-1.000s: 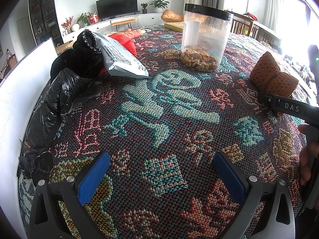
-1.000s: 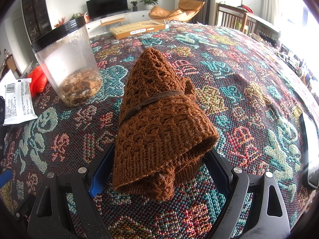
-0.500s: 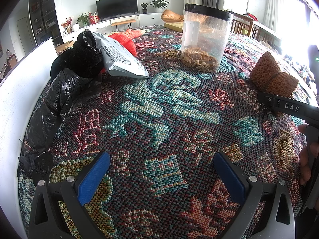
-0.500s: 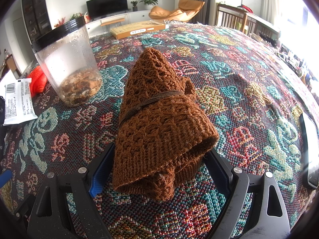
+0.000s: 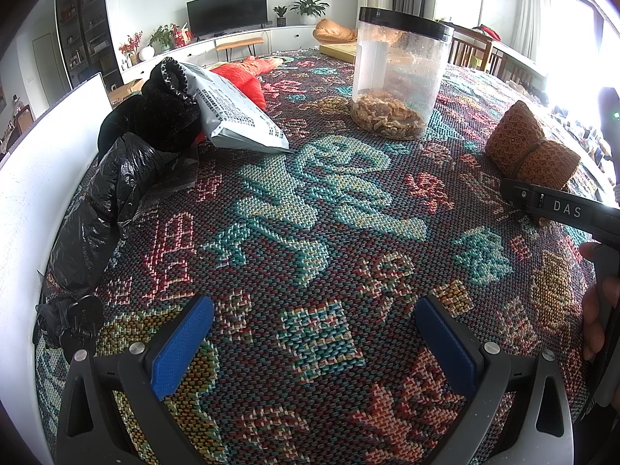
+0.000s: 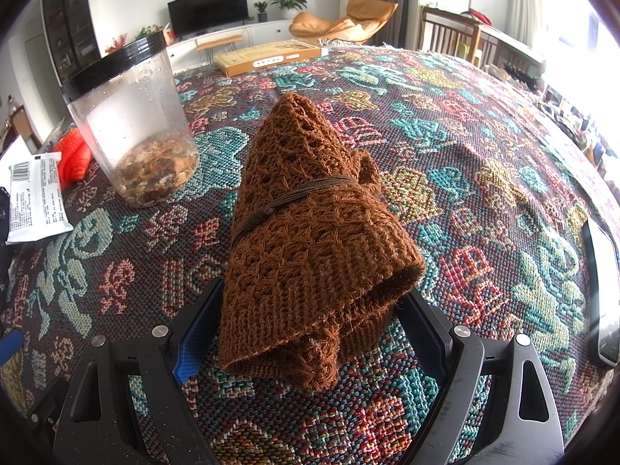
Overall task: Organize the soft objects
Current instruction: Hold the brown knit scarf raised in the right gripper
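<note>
A brown knitted bundle [image 6: 310, 232] tied with a cord lies on the patterned cloth [image 6: 484, 178], with its near end between the blue-padded fingers of my right gripper [image 6: 312, 290]. The jaws stand wide on either side of it. In the left wrist view the same bundle [image 5: 531, 147] sits at the far right behind the right tool's black body [image 5: 562, 209]. My left gripper [image 5: 314, 310] hovers open over bare cloth with nothing in it. A black fuzzy item [image 5: 162, 116], a red soft item [image 5: 244, 77] and a black plastic bag [image 5: 104, 201] are piled at the left.
A clear jar [image 5: 399, 77] with a black lid and brown contents stands mid-table. A grey mailer bag [image 5: 232, 116] leans on the pile. A white panel [image 5: 31, 193] borders the left side. A phone [image 6: 600, 290] lies at the right edge, and a flat cardboard box [image 6: 271, 58] at the far end.
</note>
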The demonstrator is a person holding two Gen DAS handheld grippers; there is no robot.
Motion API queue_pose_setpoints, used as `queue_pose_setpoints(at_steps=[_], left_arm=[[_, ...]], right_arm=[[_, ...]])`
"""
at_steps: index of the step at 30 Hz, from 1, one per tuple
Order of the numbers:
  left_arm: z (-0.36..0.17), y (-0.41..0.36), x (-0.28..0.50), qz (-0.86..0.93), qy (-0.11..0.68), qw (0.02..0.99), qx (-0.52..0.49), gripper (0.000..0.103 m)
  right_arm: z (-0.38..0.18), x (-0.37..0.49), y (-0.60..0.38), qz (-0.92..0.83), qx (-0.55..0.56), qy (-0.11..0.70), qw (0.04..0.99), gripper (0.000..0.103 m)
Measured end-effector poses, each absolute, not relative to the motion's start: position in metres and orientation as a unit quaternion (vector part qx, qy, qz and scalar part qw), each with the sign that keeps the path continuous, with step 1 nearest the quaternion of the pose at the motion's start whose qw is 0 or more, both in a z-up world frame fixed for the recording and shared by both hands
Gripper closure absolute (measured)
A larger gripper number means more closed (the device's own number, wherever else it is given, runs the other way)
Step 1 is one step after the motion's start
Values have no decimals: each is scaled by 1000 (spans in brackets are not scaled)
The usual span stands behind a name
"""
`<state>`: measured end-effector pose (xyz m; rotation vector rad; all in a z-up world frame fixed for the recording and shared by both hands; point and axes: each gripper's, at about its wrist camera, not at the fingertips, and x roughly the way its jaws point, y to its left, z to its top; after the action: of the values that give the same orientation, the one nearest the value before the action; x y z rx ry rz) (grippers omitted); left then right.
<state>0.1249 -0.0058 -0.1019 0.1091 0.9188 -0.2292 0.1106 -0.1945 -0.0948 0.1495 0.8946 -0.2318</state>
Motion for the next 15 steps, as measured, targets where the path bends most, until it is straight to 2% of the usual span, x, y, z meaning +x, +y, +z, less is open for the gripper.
queue_pose_setpoints(at_steps=[15], left_arm=[[-102, -9, 131, -116, 453, 882, 62, 0]], right_arm=[[-95, 110, -195, -111, 72, 431, 892, 14]])
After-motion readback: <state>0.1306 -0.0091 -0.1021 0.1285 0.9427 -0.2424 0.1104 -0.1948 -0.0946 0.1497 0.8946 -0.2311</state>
